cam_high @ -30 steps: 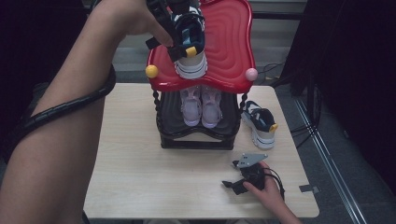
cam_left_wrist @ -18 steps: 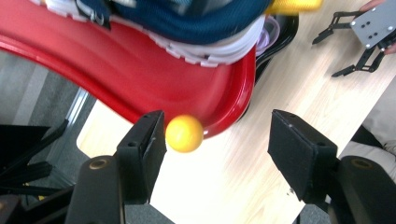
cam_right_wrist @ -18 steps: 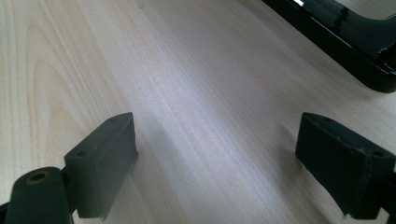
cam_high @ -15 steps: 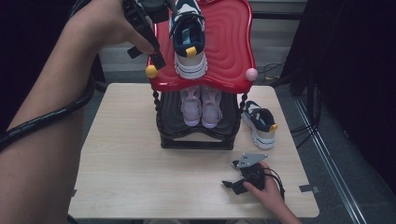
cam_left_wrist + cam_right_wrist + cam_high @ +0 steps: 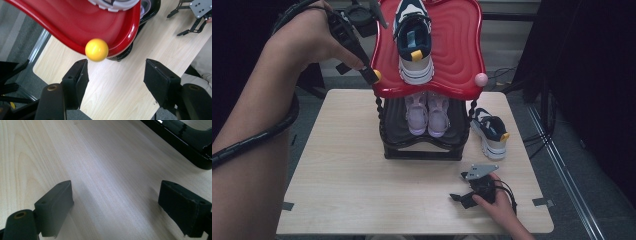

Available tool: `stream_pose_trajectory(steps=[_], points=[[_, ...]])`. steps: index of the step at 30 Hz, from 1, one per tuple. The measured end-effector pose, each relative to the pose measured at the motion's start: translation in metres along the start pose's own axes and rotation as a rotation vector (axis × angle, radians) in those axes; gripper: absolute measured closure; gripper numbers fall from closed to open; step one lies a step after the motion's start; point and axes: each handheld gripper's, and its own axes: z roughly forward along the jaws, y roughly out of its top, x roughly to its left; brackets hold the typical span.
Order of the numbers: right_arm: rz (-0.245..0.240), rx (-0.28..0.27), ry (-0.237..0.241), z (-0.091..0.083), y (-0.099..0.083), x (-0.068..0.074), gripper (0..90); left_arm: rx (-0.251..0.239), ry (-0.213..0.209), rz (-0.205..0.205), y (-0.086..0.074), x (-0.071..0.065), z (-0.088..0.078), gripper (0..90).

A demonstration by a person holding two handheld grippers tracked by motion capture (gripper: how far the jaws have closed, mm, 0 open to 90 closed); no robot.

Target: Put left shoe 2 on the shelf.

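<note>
Jaws of left gripper [image 5: 116,82] apart beside sneaker [image 5: 414,42], toe toward person.

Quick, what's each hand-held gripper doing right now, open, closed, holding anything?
Left hand-held gripper: open, empty, beside the yellow ball on the red shelf.
Right hand-held gripper: open, empty, low over the table.

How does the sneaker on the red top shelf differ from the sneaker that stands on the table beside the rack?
The sneaker on the red top shelf lies high on the rack, its toe toward the person; the sneaker on the table stands at the rack's right, angled outward. The shelf one shows its open top, the table one more of its side. Both look dark and white with a yellow accent, seemingly a pair.
</note>
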Motion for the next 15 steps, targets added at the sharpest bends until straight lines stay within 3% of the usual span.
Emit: stream_pose_trajectory(steps=[15], points=[[0.0,0.0,0.0,0.0,0.0,0.0,11.7,0.011,-0.025,-0.031,-0.026,0.005,0.012,36.2]])
